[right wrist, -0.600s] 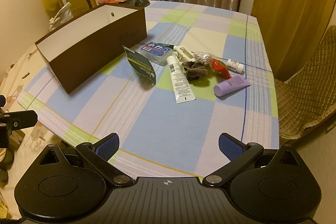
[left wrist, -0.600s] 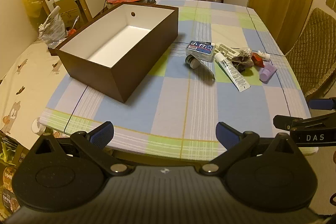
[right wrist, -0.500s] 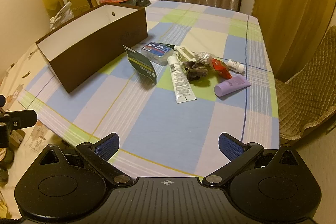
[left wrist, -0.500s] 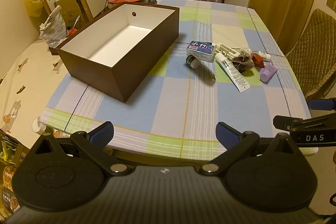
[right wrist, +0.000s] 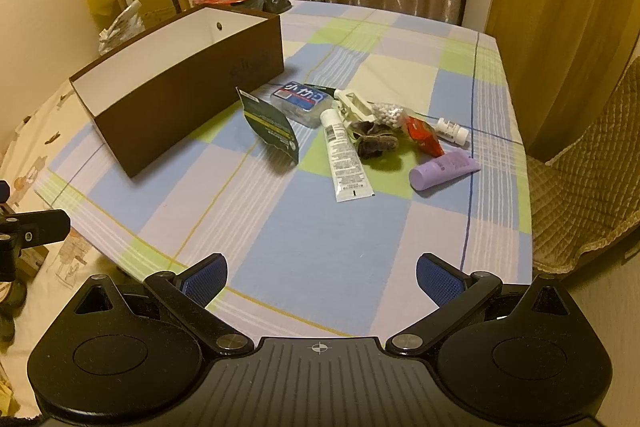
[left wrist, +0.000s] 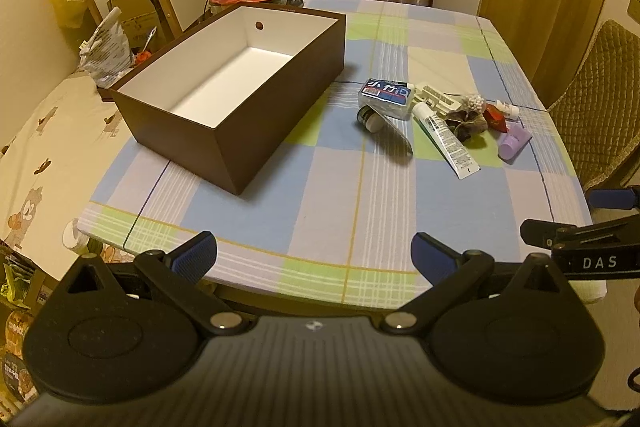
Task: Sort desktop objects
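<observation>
Both the left tool (left wrist: 313, 254) and the right tool (right wrist: 322, 277) hang open and empty over the table's (right wrist: 340, 251) near edge, while the white tube (right wrist: 345, 155), lying mid-table toward its right edge, looks light, soft and slippery, so I would pinch it across its middle.

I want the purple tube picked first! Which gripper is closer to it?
Right. The right gripper hangs over the table's near edge, facing the purple tube. The left gripper is farther, nearer the brown box.
</observation>
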A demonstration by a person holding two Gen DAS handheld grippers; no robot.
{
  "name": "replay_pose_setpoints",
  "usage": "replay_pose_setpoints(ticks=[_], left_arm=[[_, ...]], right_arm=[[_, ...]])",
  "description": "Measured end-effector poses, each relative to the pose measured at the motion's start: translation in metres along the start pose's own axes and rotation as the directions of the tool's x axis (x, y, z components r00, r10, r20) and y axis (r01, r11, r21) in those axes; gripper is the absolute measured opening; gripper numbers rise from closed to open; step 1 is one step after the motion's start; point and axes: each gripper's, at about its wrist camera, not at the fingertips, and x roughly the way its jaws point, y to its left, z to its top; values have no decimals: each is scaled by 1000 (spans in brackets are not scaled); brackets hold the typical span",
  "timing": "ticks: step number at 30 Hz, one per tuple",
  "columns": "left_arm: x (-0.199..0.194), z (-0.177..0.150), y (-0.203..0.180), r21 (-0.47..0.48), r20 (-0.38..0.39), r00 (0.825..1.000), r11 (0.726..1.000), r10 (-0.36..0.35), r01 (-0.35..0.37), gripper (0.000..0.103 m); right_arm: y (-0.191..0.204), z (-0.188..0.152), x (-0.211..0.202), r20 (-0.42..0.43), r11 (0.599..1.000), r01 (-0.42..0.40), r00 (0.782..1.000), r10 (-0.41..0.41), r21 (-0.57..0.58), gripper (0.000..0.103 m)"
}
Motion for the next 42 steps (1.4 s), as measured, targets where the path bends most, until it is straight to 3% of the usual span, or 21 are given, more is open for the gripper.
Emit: replay_pose_setpoints(ticks=[42], left_arm=[[41, 27, -1, -10, -51, 999, 1000, -6, 5, 102]], right_arm=[[-16, 22, 34, -38, 1000, -2, 999, 1, -14, 103]])
